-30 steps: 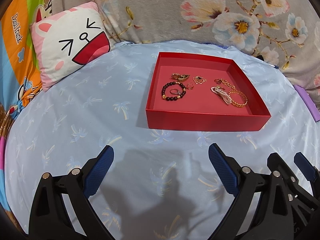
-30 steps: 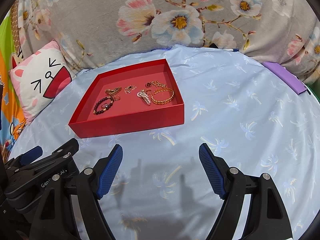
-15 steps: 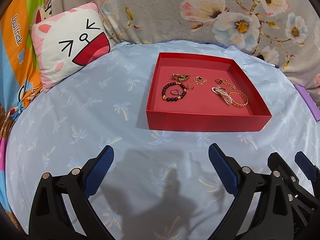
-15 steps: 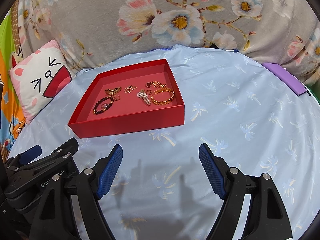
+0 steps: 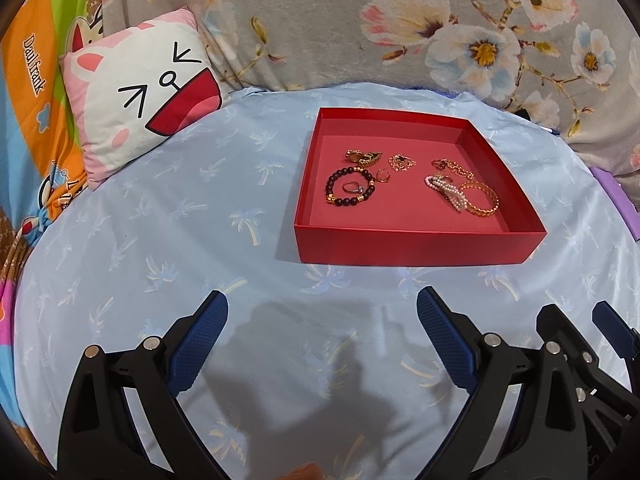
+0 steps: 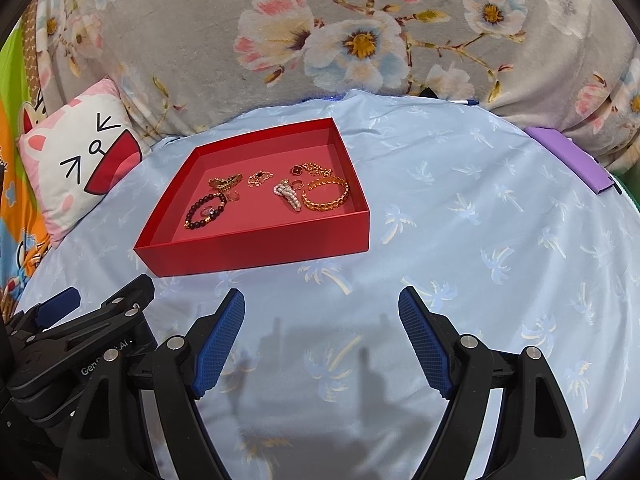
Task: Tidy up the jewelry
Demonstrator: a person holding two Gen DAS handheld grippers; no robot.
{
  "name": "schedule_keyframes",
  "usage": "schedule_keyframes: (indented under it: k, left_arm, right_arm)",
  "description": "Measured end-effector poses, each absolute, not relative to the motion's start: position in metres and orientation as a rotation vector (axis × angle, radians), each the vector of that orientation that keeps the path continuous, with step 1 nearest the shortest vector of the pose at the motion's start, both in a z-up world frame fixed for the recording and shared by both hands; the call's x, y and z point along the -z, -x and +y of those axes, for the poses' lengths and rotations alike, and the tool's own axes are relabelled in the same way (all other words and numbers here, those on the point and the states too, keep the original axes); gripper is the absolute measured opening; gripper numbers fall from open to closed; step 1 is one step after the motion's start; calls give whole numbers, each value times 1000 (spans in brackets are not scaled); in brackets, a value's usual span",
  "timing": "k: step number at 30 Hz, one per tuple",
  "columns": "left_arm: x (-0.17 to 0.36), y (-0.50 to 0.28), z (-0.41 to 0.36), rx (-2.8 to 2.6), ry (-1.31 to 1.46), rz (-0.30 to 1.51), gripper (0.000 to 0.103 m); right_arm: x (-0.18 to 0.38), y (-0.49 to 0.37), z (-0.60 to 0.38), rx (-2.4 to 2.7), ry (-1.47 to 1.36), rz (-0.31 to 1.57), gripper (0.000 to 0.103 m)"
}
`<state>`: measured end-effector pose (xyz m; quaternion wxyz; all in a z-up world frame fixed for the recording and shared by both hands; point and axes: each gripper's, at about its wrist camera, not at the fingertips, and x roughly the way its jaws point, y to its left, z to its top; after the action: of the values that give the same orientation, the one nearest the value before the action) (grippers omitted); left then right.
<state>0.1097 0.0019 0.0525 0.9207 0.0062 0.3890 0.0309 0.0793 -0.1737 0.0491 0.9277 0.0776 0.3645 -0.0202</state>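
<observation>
A red tray [image 5: 416,246] sits on a pale blue sheet [image 5: 200,240] printed with palm trees, well ahead of both grippers. All the jewelry lies inside it. At the tray's left, a dark bead bracelet [image 5: 350,187] rings a small silver ring [image 5: 352,187]. Just beyond them is a gold clump [image 5: 362,157] (its shape is too small to make out). Near the middle lie a thin gold ring [image 5: 384,176] and a small gold chain piece [image 5: 402,162]. At the right, a pearl strand [image 5: 446,190] touches a gold bangle [image 5: 480,200], with a gold chain bearing a dark flower charm [image 5: 450,166] just beyond.

The left gripper [image 5: 322,340] hovers over the sheet near the tray's near wall, its blue pads [image 5: 198,338] spread wide with nothing between them. The right gripper [image 6: 322,336] is beside it, likewise spread and holding nothing, its pads [image 6: 220,342] over bare sheet to the right of the tray's near corner. Each gripper's black frame shows at the edge of the other's view.

A cat-face pillow [image 5: 136,100] leans at the far left, off the tray. A grey floral blanket [image 6: 360,32] runs along the far side. A purple flat thing [image 6: 568,158] lies at the sheet's far right edge.
</observation>
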Motion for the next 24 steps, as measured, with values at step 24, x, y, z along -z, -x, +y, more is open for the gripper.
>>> schedule_keyframes:
  k: [24]
  left_arm:
    - [-54,-113,3,-68,-23,787,93]
  right_arm:
    - [-51,-83,-171,39,-153,745,78]
